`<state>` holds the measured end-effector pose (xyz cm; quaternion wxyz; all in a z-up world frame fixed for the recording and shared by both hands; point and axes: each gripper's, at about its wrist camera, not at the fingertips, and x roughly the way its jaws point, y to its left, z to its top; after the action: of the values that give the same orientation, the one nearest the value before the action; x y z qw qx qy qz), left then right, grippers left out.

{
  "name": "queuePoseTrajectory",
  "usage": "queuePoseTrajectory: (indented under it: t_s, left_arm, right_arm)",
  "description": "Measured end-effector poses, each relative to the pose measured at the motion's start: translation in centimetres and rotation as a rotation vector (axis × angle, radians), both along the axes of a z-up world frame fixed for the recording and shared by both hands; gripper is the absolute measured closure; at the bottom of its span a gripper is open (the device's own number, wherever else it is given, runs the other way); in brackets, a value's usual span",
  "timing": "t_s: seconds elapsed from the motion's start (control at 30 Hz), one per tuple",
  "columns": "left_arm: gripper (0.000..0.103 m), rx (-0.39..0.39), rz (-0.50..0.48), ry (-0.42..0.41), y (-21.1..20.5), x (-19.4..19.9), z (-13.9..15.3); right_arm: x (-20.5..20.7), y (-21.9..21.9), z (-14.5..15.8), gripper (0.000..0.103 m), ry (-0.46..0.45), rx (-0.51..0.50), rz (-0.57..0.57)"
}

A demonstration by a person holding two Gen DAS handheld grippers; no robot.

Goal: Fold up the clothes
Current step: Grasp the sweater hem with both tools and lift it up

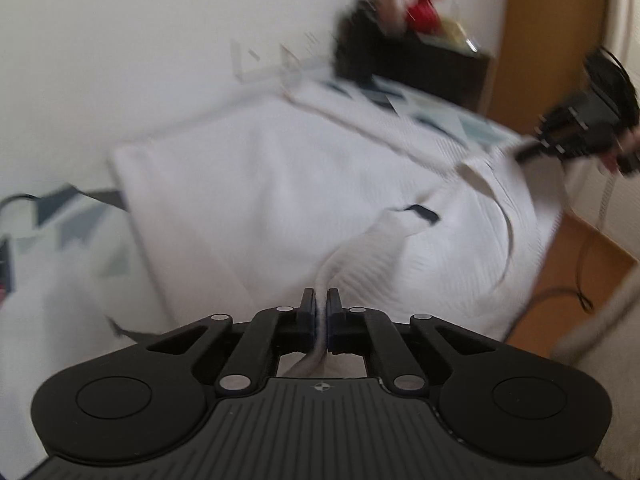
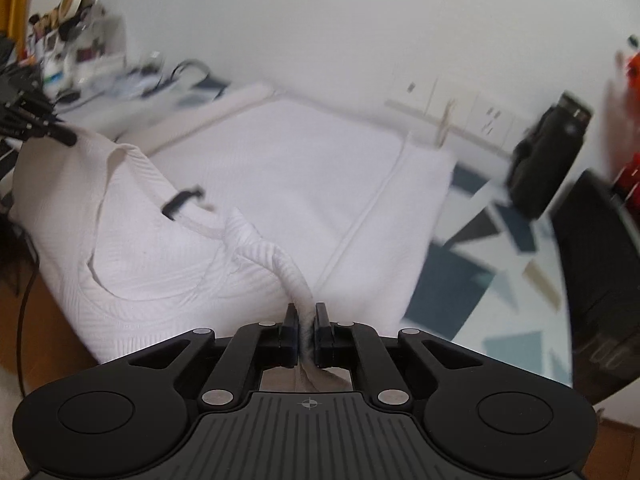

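We see a plain white wall (image 2: 360, 20) behind a bench (image 2: 500, 280) covered in a cloth with blue and grey triangles. Wooden floor (image 1: 580, 264) shows past its edge. Spread over most of the bench lies a white ribbed garment (image 1: 260, 200), its neckline with a dark label (image 2: 182, 200) near us. Clutter (image 2: 68, 40) crowds the far corner; a black box (image 2: 548, 160) stands opposite. Our left tongs (image 1: 321, 300) pinch a fabric ridge, and our right tongs (image 2: 306, 314) pinch another.

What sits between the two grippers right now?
Only the white garment, pinched by the left gripper and right gripper; its neckline spans the stretch in both wrist views.
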<state>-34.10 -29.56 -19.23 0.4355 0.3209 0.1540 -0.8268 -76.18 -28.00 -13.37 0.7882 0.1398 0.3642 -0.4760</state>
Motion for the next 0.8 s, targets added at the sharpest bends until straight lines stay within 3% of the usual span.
queuePoseTrajectory:
  t_s: [0.33,0.63,0.8]
  left_arm:
    - [0.098,-0.223,0.169,-0.091,-3.2,-1.5,2.0]
    - [0.098,-0.302,0.303,-0.085,-9.4,-1.8,3.4]
    - [0.098,-0.312,0.365,-0.106,-14.9,-2.6,3.6]
  right_arm:
    - [1.9,-6.1,2.8,0.098,0.066,-0.128,-0.037]
    - [1.9,-13.3,4.2,0.098,0.049,-0.222,-0.065]
    - [2.1,-18.7,2.9,0.098,0.006,-0.239,-0.073]
